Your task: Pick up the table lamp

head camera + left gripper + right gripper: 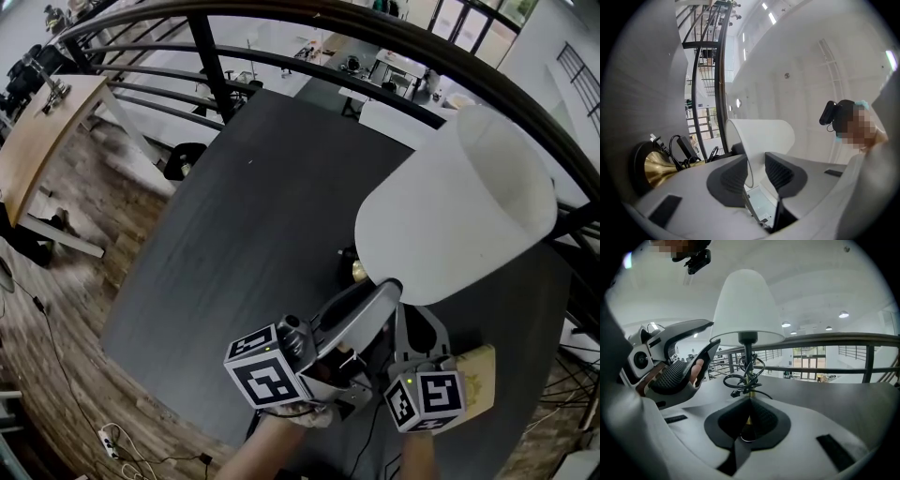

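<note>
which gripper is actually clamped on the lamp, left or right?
The right gripper: its jaws are shut on the lamp stem under the shade. The left gripper has its jaws apart, straddling the shade rim.

A dark grey surface (244, 244) fills the middle of the head view. A black metal railing (309, 23) curves past its far edge. Beyond the railing, on a lower level, stand white desks (394, 70). A wooden floor (84, 281) runs along the surface's left edge, and a pale wooden desk (37, 131) stands on it, well apart from the far left corner. A white power strip (111, 439) with trailing cables lies on the floor off the near left corner. A tan block (480, 375) sits at the near right edge. Ceiling lights (843, 314) glow overhead.
</note>
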Tool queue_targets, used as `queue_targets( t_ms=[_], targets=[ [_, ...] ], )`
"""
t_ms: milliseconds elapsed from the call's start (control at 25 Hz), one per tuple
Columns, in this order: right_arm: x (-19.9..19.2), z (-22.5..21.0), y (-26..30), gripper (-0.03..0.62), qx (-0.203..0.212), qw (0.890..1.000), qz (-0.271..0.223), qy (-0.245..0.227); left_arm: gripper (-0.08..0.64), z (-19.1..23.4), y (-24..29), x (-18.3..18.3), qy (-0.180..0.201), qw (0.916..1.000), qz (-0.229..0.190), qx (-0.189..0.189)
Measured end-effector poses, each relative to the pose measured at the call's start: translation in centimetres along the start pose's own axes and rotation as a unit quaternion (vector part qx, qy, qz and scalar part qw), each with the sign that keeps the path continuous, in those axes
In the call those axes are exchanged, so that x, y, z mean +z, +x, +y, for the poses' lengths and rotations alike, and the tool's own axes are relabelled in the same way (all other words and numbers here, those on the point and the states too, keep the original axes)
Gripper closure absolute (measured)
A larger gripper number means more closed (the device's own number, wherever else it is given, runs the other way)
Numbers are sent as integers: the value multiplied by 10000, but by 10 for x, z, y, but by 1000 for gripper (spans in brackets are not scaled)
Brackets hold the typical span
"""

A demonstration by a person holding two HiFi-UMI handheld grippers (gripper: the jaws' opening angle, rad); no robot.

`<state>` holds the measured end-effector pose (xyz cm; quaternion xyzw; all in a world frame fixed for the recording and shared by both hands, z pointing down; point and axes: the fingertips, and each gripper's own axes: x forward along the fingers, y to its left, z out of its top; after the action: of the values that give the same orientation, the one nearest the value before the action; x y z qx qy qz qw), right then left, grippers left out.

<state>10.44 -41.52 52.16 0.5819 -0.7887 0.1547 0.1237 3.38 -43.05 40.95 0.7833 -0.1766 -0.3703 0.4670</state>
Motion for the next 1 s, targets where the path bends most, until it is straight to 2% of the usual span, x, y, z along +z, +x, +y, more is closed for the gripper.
queue_targets(
  t_ms=[120,200,480,1000],
  targets=[
    [2,-3,5,560,9,9999,48,-141,428,0,6,1,21,10000,48,32],
    [3,-3,8,560,93,9998,91,-145,428,0,10,1,-8,10000,46,43],
    [-5,0,29,558,410,9981,389,252,436,3,22,11,-177,9998,1,115],
    [3,-5,58,541,377,9982,463,16,442,9,33,17,-253,9996,-111,95]
  ],
)
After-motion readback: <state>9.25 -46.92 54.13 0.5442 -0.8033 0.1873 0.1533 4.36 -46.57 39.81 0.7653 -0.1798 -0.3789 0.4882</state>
